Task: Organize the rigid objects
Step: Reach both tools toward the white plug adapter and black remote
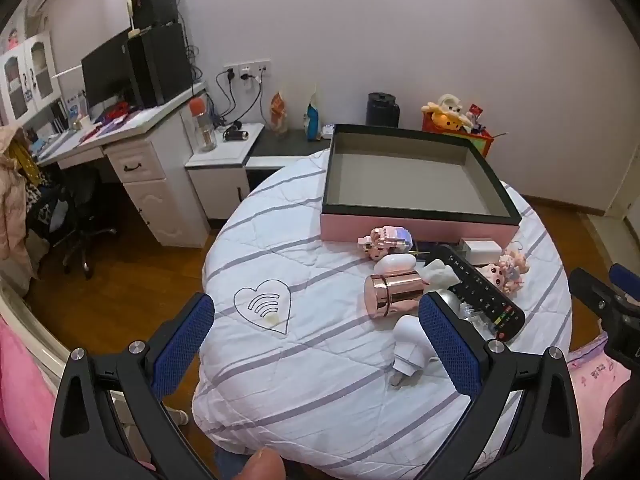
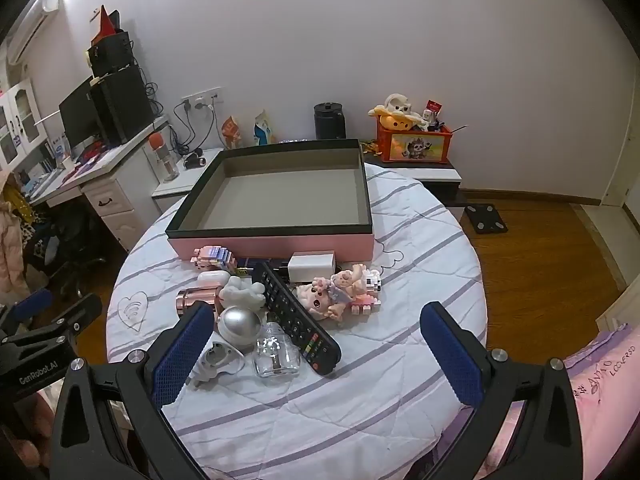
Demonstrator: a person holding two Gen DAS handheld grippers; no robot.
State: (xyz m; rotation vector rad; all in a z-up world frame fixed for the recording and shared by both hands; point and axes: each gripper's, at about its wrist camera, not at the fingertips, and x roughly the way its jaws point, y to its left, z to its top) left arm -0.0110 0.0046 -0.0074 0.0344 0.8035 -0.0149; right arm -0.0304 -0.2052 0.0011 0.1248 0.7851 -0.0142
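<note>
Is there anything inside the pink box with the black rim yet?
No, the pink box with the black rim shows only its bare grey floor.

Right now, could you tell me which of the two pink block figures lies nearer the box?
The block figure left of the white charger touches the box; the other lies behind the doll.

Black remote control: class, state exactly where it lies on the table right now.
In the right wrist view the black remote control lies diagonally in the clutter in front of the pink box, between the white sculpted figure on its left and the pink doll on its right.
</note>
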